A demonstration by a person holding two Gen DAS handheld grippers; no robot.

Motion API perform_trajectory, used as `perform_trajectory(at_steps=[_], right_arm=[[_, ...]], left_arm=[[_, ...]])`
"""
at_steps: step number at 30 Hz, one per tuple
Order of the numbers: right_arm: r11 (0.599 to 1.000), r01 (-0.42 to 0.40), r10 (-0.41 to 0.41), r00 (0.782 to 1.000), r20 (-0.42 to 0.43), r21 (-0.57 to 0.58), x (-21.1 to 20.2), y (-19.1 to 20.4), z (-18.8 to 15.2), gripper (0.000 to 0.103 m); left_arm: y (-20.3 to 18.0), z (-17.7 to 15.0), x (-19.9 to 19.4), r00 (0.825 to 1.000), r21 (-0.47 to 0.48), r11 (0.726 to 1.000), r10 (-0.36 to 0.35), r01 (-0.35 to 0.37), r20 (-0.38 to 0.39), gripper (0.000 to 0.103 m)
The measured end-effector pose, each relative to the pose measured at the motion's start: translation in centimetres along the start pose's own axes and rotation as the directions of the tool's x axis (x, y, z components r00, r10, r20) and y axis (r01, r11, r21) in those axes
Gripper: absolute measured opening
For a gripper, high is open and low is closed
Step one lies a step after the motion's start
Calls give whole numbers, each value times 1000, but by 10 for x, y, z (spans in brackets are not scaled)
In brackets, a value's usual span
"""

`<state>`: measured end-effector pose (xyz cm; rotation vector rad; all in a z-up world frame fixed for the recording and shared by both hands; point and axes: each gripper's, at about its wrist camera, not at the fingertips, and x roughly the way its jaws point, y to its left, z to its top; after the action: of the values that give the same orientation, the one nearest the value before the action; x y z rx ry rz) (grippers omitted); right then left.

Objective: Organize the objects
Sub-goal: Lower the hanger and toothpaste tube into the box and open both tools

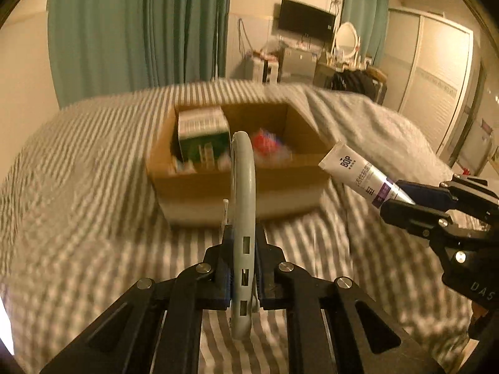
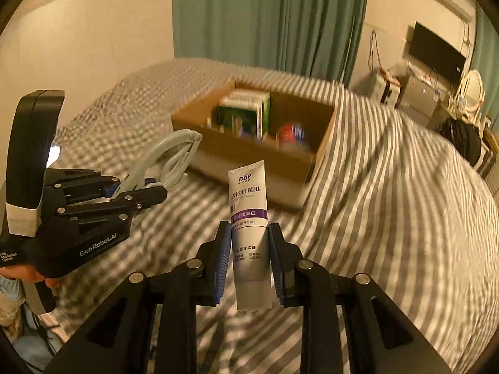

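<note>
My left gripper (image 1: pixel 244 233) is shut on a pale grey folding hanger-like frame (image 1: pixel 243 187), held edge-on above the striped bed; it also shows in the right wrist view (image 2: pixel 165 159). My right gripper (image 2: pixel 249 230) is shut on a white and purple BOP toothpaste tube (image 2: pixel 249 205), also seen in the left wrist view (image 1: pixel 355 171). An open cardboard box (image 1: pixel 237 184) sits ahead on the bed, holding a green and white carton (image 1: pixel 202 134) and a red packet (image 1: pixel 265 145). Both grippers hover just in front of the box (image 2: pixel 280 174).
The bed has a grey and white striped cover (image 1: pixel 93 187), bunched up to the right of the box (image 2: pixel 389 171). Green curtains (image 1: pixel 140 31) hang behind. A dresser with a mirror (image 1: pixel 344 35) and a TV (image 1: pixel 305 20) stand at the far wall.
</note>
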<state>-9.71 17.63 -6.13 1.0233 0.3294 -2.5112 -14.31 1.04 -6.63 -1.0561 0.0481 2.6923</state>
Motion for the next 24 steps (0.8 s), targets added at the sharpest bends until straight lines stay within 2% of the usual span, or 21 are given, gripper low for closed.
perform_trajectory(at_steps=[7, 13, 19, 24], right_arm=[[999, 33, -30, 992, 121, -22, -14, -15, 66, 24], [999, 33, -32, 983, 181, -1, -1, -34, 122, 24], [1000, 11, -15, 986, 164, 26, 45, -51, 154, 24], [997, -29, 22, 995, 93, 76, 101, -60, 149, 24]], left_arm=[[9, 73, 6, 997, 24, 1000, 14, -15, 73, 11], [17, 109, 40, 997, 11, 1000, 2, -2, 72, 11], [21, 118, 88, 1000, 4, 1000, -28, 27, 13, 11], [21, 103, 124, 998, 7, 999, -51, 52, -48, 11]])
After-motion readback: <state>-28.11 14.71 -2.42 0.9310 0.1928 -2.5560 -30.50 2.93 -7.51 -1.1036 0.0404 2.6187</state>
